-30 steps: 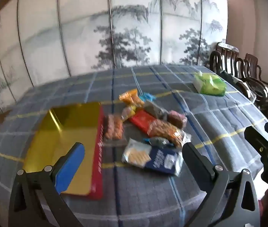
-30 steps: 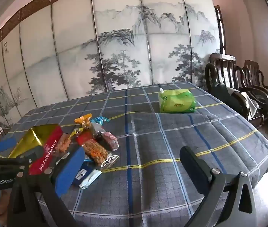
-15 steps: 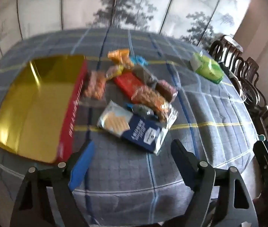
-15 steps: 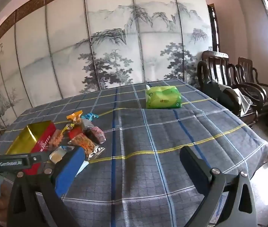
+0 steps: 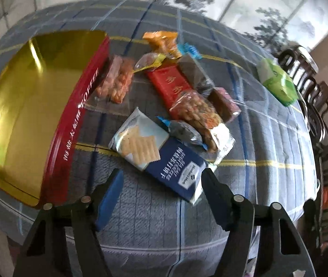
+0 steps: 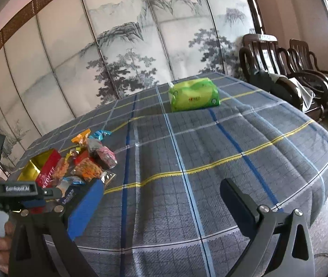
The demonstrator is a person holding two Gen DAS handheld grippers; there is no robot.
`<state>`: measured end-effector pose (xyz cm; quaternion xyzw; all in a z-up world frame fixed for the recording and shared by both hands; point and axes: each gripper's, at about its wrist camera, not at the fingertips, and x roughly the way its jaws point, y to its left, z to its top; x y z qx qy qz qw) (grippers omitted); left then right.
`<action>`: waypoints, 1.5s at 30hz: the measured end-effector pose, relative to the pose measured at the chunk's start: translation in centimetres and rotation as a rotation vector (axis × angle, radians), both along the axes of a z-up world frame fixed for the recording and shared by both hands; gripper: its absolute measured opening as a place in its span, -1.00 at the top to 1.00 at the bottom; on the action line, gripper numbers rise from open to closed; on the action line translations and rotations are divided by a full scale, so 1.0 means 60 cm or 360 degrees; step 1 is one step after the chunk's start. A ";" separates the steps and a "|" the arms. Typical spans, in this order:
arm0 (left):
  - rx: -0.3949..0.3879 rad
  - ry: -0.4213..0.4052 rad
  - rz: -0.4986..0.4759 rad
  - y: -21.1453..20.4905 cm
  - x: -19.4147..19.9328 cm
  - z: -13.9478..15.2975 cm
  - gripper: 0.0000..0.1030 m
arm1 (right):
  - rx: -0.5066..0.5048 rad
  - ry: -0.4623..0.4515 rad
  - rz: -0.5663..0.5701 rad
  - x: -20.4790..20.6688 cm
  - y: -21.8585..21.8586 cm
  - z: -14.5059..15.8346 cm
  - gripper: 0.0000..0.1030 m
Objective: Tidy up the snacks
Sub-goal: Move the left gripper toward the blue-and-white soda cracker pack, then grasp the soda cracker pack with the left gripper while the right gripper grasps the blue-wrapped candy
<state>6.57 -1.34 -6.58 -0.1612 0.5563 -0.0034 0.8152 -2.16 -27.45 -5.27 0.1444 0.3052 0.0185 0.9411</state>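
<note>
On the quilted grey plaid cloth covering the surface, a shallow rectangular red tin with a glossy gold interior lies at left. Just right of it sits a heap of crinkly plastic snack packets, the flat blue-and-silver foil cracker pack nearest. The left gripper hangs above that pack's near edge, jaws closing, nothing pinched. The right gripper stands wide, empty. A soft green tissue pack lies far right.

Sitting on the plaid tablecloth is one open red tin with a gold inside, and lying beside it are about ten snack packets, one of them a blue cracker pack. One green tissue pack is sitting apart. Two wooden chairs are standing nearby.
</note>
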 end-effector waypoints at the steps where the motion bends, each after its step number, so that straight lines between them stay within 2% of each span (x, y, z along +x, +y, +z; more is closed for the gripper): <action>1: -0.0024 0.0025 0.0022 0.003 0.005 -0.005 -0.20 | 0.0005 0.0010 0.0002 0.004 -0.002 -0.004 -0.99; 6: -0.0035 0.0189 0.0118 0.009 0.027 -0.032 -0.13 | 0.0041 0.0040 -0.0005 0.018 -0.013 -0.017 -0.99; 14: -0.0054 0.0221 0.0259 0.024 0.058 -0.035 -0.10 | 0.0085 0.0076 -0.0010 0.029 -0.023 -0.030 -0.99; 19: -0.0044 0.0217 0.0267 0.011 0.078 -0.036 -0.26 | 0.0103 0.0116 -0.0010 0.038 -0.029 -0.047 -0.99; 23: 0.0010 0.0216 0.0240 -0.011 0.088 -0.039 -0.56 | 0.0120 0.0144 -0.0009 0.043 -0.032 -0.057 -0.99; 25: 0.0085 0.0212 0.0201 -0.023 0.087 -0.040 -0.54 | 0.0130 0.0161 -0.0010 0.047 -0.034 -0.062 -0.99; 27: 0.0220 0.0189 0.0173 -0.032 0.080 -0.038 -0.23 | 0.0136 0.0167 -0.0011 0.050 -0.036 -0.062 -0.99; 30: 0.0245 0.0146 0.0121 -0.032 0.072 -0.036 -0.08 | 0.0148 0.0170 -0.0024 0.053 -0.045 -0.063 -0.99; 33: 0.0256 0.0111 0.0046 -0.031 0.065 -0.035 -0.01 | 0.0165 0.0175 -0.0038 0.059 -0.051 -0.063 -0.99; 36: 0.0340 0.0039 -0.0082 -0.045 0.045 -0.030 0.08 | 0.0164 0.0168 -0.0049 0.063 -0.053 -0.061 -0.99; 40: 0.0368 -0.0030 -0.0214 -0.056 0.018 -0.021 0.08 | 0.0119 0.0157 -0.0027 0.064 -0.047 -0.054 -0.99; 41: 0.0385 -0.0050 -0.0235 -0.055 0.009 -0.017 0.15 | 0.0114 0.0159 -0.0019 0.065 -0.044 -0.054 -0.99; 45: 0.0379 -0.0077 -0.0270 -0.044 -0.014 -0.008 0.15 | 0.0088 0.0166 0.0022 0.067 -0.028 -0.055 -0.99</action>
